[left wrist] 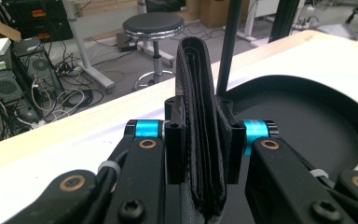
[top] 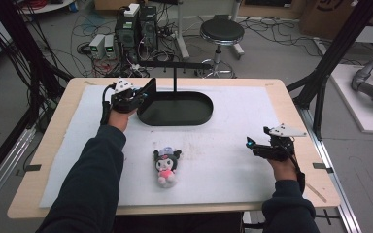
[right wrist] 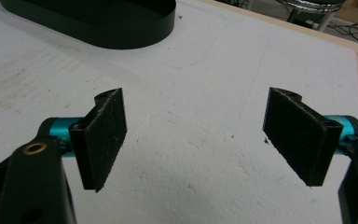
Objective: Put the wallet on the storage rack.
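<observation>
Clamping a black folded wallet (left wrist: 204,140) between the fingers (left wrist: 175,140) of my left gripper (top: 135,98), I hold it on edge at the far left of the tabletop (top: 281,92). In the left gripper view the wallet stands upright between the two pads, its folded layers and stitched edge facing me, and the pads press on both of its flat sides, so the opening is narrow and taken up by the leather. In the high view the wallet (top: 148,92) sticks out from the gripper toward the black oval tray (top: 201,116), right at the tray's left end; I cannot tell whether it touches the rim. A thin black post (left wrist: 228,42) rises just behind the wallet, at the back edge of the tray (left wrist: 307,121).

My right gripper (top: 257,146) sits at the right side of the white mat (top: 223,165), well apart from the tray and from the wallet. Its fingers (right wrist: 103,135) stand wide, with nothing between them but bare mat (right wrist: 191,154); the near corner of the tray (right wrist: 121,28) shows at the top of the right gripper view.

A small plush doll (top: 167,165) with a dark hood and a pink body lies on the mat between my two forearms, nearer the front edge, touched by neither gripper.
</observation>
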{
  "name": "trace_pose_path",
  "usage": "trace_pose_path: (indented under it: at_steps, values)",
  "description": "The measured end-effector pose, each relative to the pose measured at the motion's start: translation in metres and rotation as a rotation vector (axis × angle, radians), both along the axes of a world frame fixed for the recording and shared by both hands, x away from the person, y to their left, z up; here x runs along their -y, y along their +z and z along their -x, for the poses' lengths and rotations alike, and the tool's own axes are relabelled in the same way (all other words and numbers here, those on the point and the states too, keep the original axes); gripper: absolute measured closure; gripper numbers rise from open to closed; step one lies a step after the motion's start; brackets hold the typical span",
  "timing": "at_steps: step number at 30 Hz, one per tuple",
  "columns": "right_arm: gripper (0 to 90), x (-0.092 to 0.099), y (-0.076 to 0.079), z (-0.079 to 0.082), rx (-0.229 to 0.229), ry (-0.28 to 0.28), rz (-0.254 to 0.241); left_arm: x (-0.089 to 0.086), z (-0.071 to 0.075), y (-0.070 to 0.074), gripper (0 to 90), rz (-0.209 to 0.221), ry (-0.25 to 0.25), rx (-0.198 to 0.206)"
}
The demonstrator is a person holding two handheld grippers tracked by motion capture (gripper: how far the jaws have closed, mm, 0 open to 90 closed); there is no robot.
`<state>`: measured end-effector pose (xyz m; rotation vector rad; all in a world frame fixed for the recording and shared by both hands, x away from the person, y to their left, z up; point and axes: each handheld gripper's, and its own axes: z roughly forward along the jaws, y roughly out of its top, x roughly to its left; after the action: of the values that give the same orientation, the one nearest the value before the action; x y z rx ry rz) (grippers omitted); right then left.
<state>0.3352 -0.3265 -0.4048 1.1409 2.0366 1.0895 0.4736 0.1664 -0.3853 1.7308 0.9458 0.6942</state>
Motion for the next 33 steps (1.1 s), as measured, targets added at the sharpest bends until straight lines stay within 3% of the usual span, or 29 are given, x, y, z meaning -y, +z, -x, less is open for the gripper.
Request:
trace_pose_path:
  at_steps: [7, 14, 16, 18, 19, 22, 24, 27, 33]
  values:
    - [21.8, 0.003, -0.001, 0.001, -0.004, -0.012, -0.013, 0.011, -0.014, -0.003, 76.0, -0.046, 0.020, 0.008]
    - [21.8, 0.005, -0.001, 0.003, 0.003, -0.011, -0.001, 0.021, -0.023, -0.015, 75.8, -0.114, 0.024, -0.017]
    - [21.8, 0.005, -0.001, 0.004, -0.001, -0.013, -0.001, 0.024, -0.023, -0.018, 69.1, -0.087, 0.013, -0.056]
    - [21.8, 0.006, -0.001, 0.004, -0.001, -0.012, 0.000, 0.025, -0.023, -0.017, 64.7, -0.081, 0.007, -0.061]
    - [21.8, 0.006, -0.001, 0.004, -0.004, -0.013, -0.003, 0.025, -0.022, -0.016, 56.0, -0.068, 0.007, -0.071]
    - [21.8, 0.006, -0.001, 0.005, 0.002, -0.013, -0.001, 0.025, -0.019, -0.012, 52.1, -0.047, 0.002, -0.091]
    - [21.8, 0.006, -0.001, 0.006, 0.001, -0.014, -0.002, 0.025, -0.016, -0.008, 52.0, -0.036, -0.003, -0.111]
    - [21.8, 0.005, 0.000, 0.007, 0.003, -0.013, -0.002, 0.026, -0.011, -0.006, 52.8, -0.027, -0.011, -0.107]
    - [21.8, 0.006, 0.000, 0.007, 0.006, -0.011, -0.004, 0.026, -0.004, -0.011, 57.3, 0.003, -0.016, -0.142]
